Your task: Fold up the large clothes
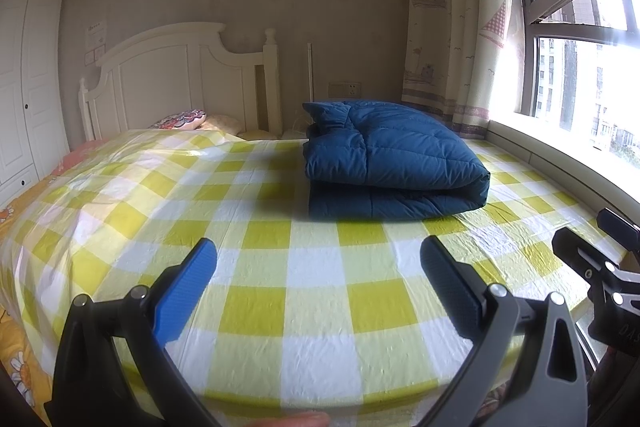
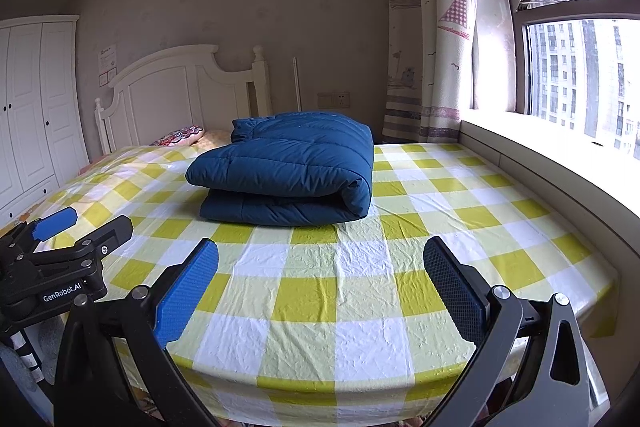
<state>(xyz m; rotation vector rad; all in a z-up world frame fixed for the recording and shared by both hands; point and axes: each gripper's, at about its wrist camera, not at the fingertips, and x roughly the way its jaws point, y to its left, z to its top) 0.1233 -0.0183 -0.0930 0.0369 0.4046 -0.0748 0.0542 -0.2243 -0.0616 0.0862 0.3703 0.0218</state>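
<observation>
At the far left of both views stands a white wardrobe (image 1: 24, 83), and next to it a white headboard (image 1: 180, 75) against the beige wall. A patterned pillow (image 1: 182, 118) lies at the head of the bed (image 1: 256, 227), which is covered with a yellow and white checked sheet.

In the lower left of the right wrist view the left tool (image 2: 76, 223) shows from the side; in its own view the left tool (image 1: 318, 267) has its blue-padded fingers spread wide, with nothing between them, over the near edge of the bed.

The folded blue padded coat (image 1: 392, 163) lies in the middle of the frame on the sheet, well apart from both tools, its rounded fold turned to the right.

The right tool (image 2: 320, 267) is likewise spread and empty. At the right hang a printed curtain (image 2: 440, 27) and a bright window (image 2: 580, 67).
</observation>
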